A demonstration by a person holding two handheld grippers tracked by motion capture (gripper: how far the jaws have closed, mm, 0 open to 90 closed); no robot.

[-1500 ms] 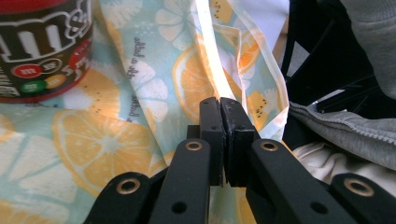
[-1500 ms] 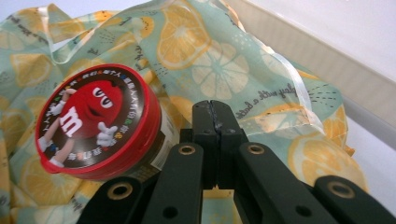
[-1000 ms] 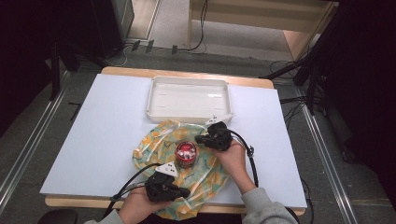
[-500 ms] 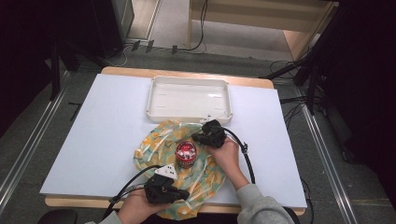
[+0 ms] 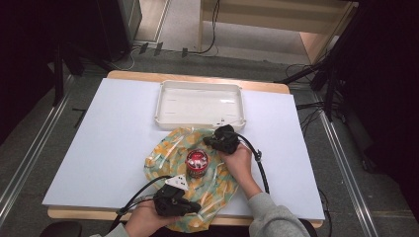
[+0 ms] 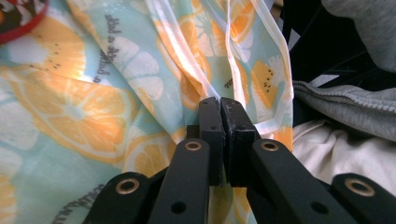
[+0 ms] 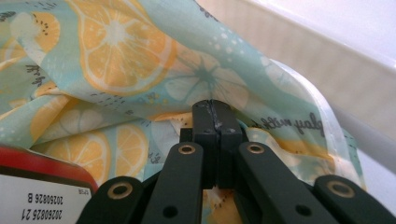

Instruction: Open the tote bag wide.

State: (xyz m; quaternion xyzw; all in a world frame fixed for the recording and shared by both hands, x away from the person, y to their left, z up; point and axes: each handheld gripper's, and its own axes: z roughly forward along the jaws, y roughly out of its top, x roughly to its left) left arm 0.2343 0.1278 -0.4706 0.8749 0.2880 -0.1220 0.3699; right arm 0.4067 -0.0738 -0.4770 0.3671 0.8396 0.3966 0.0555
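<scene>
White-topped bench (image 5: 99, 148) in a dim room with cables on the floor beyond; an empty white tray (image 5: 200, 104) sits at the far side, and just in front of it lies a citrus-print plastic bag (image 5: 170, 153) with a red-lidded can (image 5: 196, 163) standing on its middle. Left tool (image 5: 192, 206) is clamped shut on the bag's near edge, right tool (image 5: 213, 142) clamped shut on a fold at the far edge beside the tray. My read: both grips are made, but the can is not yet wrapped or bagged, so pulling the bag up around it is what's left.
</scene>
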